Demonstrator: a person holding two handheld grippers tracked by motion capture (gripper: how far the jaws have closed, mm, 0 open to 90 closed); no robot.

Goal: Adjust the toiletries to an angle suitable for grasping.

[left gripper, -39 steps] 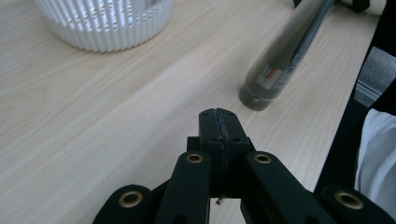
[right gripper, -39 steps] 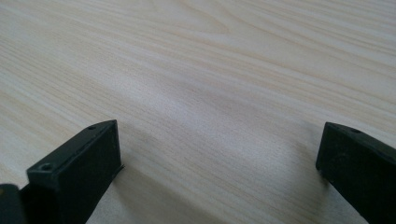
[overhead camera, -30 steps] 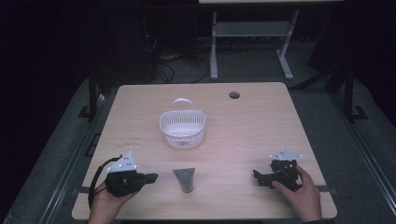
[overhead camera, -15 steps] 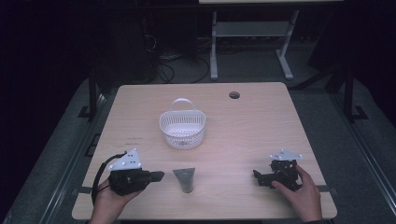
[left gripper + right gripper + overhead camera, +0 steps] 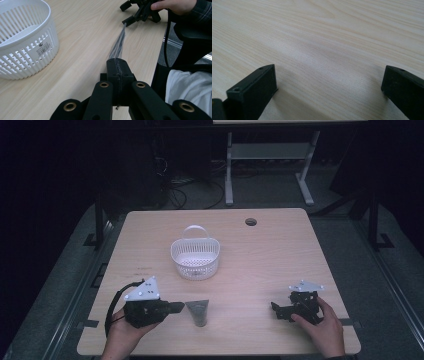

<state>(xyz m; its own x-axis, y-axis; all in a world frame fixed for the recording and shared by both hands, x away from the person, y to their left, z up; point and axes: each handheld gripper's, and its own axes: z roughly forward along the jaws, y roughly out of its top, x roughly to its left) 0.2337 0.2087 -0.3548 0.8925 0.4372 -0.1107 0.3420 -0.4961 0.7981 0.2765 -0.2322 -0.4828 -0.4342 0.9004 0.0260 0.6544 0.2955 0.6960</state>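
A thin grey translucent plastic sheet [image 5: 197, 311] lies near the table's front edge, wide at the left and narrowing to a point. My left gripper [image 5: 176, 308] is shut on its wide edge. In the left gripper view the closed gripper [image 5: 119, 62] pinches the sheet [image 5: 119, 45], which runs edge-on away from the jaws. My right gripper [image 5: 280, 310] rests at the front right with its jaws open and nothing between them. In the right gripper view the gripper [image 5: 329, 75] stands wide over bare wood. Far off in the left gripper view, the right gripper [image 5: 127, 13] sits in a hand.
A white slotted plastic basket [image 5: 195, 257] with a handle stands mid-table, also close on the left as the basket [image 5: 25, 42]. A cable hole [image 5: 251, 221] is near the table's far edge [image 5: 220, 211]. A metal stand [image 5: 270, 155] is on the floor behind.
My left gripper has risen a little and shifted right, staying shut. The grey sheet keeps about the same place. The right gripper has not moved.
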